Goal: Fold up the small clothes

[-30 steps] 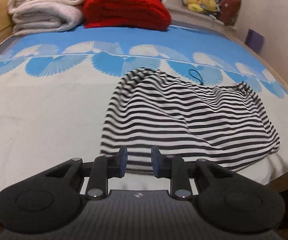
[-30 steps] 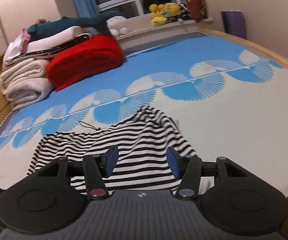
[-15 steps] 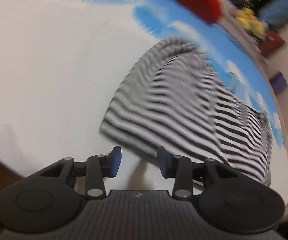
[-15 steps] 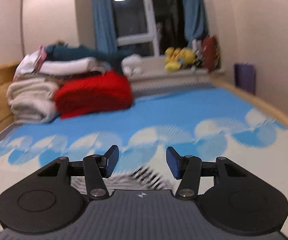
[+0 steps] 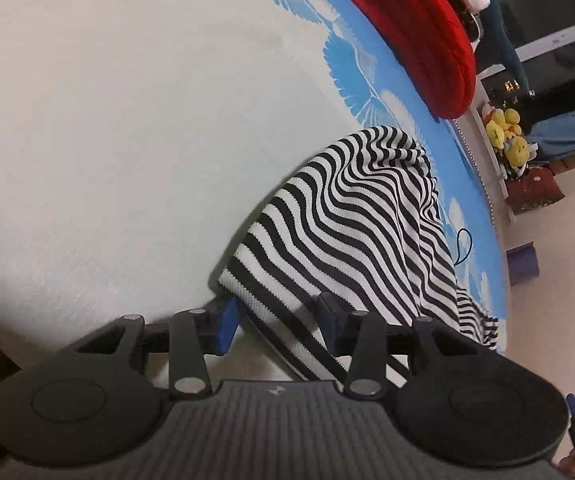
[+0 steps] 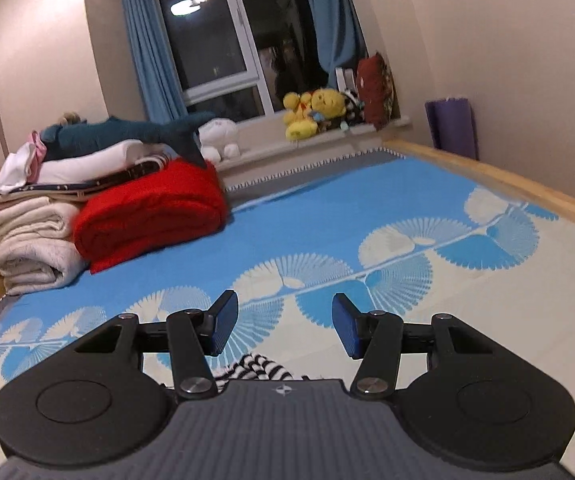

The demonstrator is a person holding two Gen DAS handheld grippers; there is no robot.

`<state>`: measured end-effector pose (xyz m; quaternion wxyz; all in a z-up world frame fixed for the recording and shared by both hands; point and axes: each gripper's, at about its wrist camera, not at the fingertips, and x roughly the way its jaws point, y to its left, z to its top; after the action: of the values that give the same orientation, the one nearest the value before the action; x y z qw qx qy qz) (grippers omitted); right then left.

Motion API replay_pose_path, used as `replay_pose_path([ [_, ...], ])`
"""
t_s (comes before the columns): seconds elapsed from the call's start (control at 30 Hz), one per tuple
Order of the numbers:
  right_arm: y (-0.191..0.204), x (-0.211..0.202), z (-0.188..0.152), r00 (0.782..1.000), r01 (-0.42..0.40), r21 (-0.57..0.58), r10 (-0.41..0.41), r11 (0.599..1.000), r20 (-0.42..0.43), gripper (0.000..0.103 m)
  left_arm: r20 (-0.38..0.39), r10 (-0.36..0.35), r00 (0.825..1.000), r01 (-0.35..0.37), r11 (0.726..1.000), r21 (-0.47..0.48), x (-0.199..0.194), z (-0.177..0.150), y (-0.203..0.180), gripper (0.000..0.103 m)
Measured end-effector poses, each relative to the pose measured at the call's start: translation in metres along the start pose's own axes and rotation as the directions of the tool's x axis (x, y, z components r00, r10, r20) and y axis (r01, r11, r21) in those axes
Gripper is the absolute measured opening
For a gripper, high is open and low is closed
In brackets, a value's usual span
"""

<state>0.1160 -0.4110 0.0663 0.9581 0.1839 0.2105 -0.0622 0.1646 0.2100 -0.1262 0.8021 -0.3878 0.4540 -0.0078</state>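
A black-and-white striped garment (image 5: 359,232) lies on the bed. In the left wrist view its near hem corner sits between the fingers of my left gripper (image 5: 275,320), whose jaws stand open around the cloth, not closed on it. My right gripper (image 6: 285,326) is open and empty, raised and looking across the bed. Only a small bunched part of the striped garment (image 6: 253,366) shows below its fingers.
A red folded blanket (image 6: 151,216) and a stack of white blankets (image 6: 31,248) with a plush shark on top lie at the bed's far left. Yellow plush toys (image 6: 313,114) sit on the window sill. The bed's wooden edge (image 6: 527,196) runs along the right.
My left gripper has tilted, dropped to the garment's left hem corner and opened wider around it. My right gripper has risen and tipped up, so most of the garment has left its view.
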Motion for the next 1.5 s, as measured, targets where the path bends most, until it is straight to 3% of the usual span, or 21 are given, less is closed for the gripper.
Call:
replay_pose_path([
  [0.1, -0.002, 0.005, 0.000, 0.999, 0.021, 0.059, -0.019, 0.998, -0.034, 0.055, 0.003, 0.029, 1.000, -0.029, 0.999, 0.031, 0.000, -0.001, -0.006, 0.043],
  [0.17, -0.005, 0.005, -0.002, 0.998, 0.032, 0.090, -0.028, 0.995, -0.048, 0.055, -0.008, 0.051, 0.999, -0.050, 0.998, 0.032, -0.001, 0.002, -0.005, 0.023],
  [0.2, -0.006, 0.004, -0.004, 0.998, 0.037, 0.103, -0.032, 0.994, -0.057, 0.055, -0.021, 0.076, 0.997, -0.075, 0.997, 0.032, 0.000, 0.003, -0.005, 0.005],
  [0.3, -0.013, -0.001, -0.009, 0.996, 0.059, 0.150, -0.047, 0.987, -0.080, 0.055, -0.031, 0.102, 0.994, -0.100, 0.993, 0.059, -0.004, 0.008, -0.010, 0.002],
  [0.47, -0.037, -0.013, -0.010, 0.993, 0.091, 0.226, -0.070, 0.970, -0.099, 0.055, 0.058, 0.064, 0.996, -0.072, 0.984, 0.161, -0.038, 0.017, -0.041, 0.002],
  [0.53, -0.045, -0.014, -0.006, 0.992, 0.095, 0.219, -0.073, 0.971, -0.105, 0.055, 0.065, 0.093, 0.994, -0.104, 0.976, 0.191, -0.046, 0.018, -0.050, 0.002],
  [0.7, -0.056, -0.022, -0.008, 0.993, 0.112, 0.150, -0.104, 0.982, -0.063, 0.055, 0.094, 0.243, 0.966, -0.260, 0.907, 0.331, -0.048, 0.009, -0.095, 0.002],
  [0.77, -0.063, -0.020, -0.015, 0.991, 0.117, 0.150, -0.105, 0.982, -0.088, 0.055, 0.127, 0.273, 0.954, -0.301, 0.871, 0.388, -0.050, 0.001, -0.126, 0.002],
  [0.83, -0.068, -0.018, -0.014, 0.988, 0.123, 0.159, -0.107, 0.980, -0.110, 0.054, 0.160, 0.255, 0.954, -0.300, 0.839, 0.453, -0.054, -0.012, -0.165, 0.001],
  [1.0, -0.074, -0.021, -0.009, 0.995, 0.074, 0.124, -0.065, 0.990, -0.077, 0.055, 0.169, 0.059, 0.984, -0.154, 0.762, 0.630, -0.053, -0.069, -0.283, 0.001],
  [1.1, -0.078, -0.019, -0.007, 0.996, 0.055, 0.115, -0.046, 0.992, -0.078, 0.054, 0.096, -0.069, 0.993, -0.027, 0.659, 0.752, -0.039, -0.135, -0.347, 0.001],
  [1.2, -0.087, -0.015, -0.006, 0.996, 0.040, 0.122, -0.030, 0.992, -0.088, 0.054, -0.020, -0.155, 0.988, 0.099, 0.524, 0.846, -0.010, -0.213, -0.386, 0.001],
  [1.23, -0.090, -0.014, -0.005, 0.995, 0.038, 0.130, -0.026, 0.991, -0.093, 0.054, -0.069, -0.162, 0.984, 0.141, 0.490, 0.861, 0.005, -0.237, -0.392, 0.002],
  [1.3, -0.094, -0.011, -0.006, 0.995, 0.033, 0.146, -0.018, 0.989, -0.102, 0.054, -0.194, -0.118, 0.974, 0.226, 0.450, 0.864, 0.041, -0.275, -0.396, 0.003],
  [1.33, -0.095, -0.009, -0.006, 0.994, 0.029, 0.153, -0.012, 0.988, -0.109, 0.054, -0.274, -0.075, 0.959, 0.278, 0.443, 0.852, 0.063, -0.288, -0.393, 0.003],
  [1.37, -0.096, -0.006, -0.006, 0.993, 0.023, 0.157, -0.005, 0.987, -0.118, 0.054, -0.335, -0.034, 0.942, 0.313, 0.455, 0.834, 0.077, -0.295, -0.388, 0.004],
  [1.43, -0.093, 0.003, -0.008, 0.988, 0.001, 0.158, 0.024, 0.987, -0.153, 0.054, -0.398, 0.027, 0.917, 0.326, 0.523, 0.788, 0.089, -0.294, -0.377, 0.005],
  [1.5, -0.086, 0.014, -0.013, 0.976, -0.034, 0.148, 0.065, 0.988, -0.209, 0.054, -0.404, -0.039, 0.914, 0.353, 0.566, 0.745, 0.074, -0.273, -0.360, 0.009],
])
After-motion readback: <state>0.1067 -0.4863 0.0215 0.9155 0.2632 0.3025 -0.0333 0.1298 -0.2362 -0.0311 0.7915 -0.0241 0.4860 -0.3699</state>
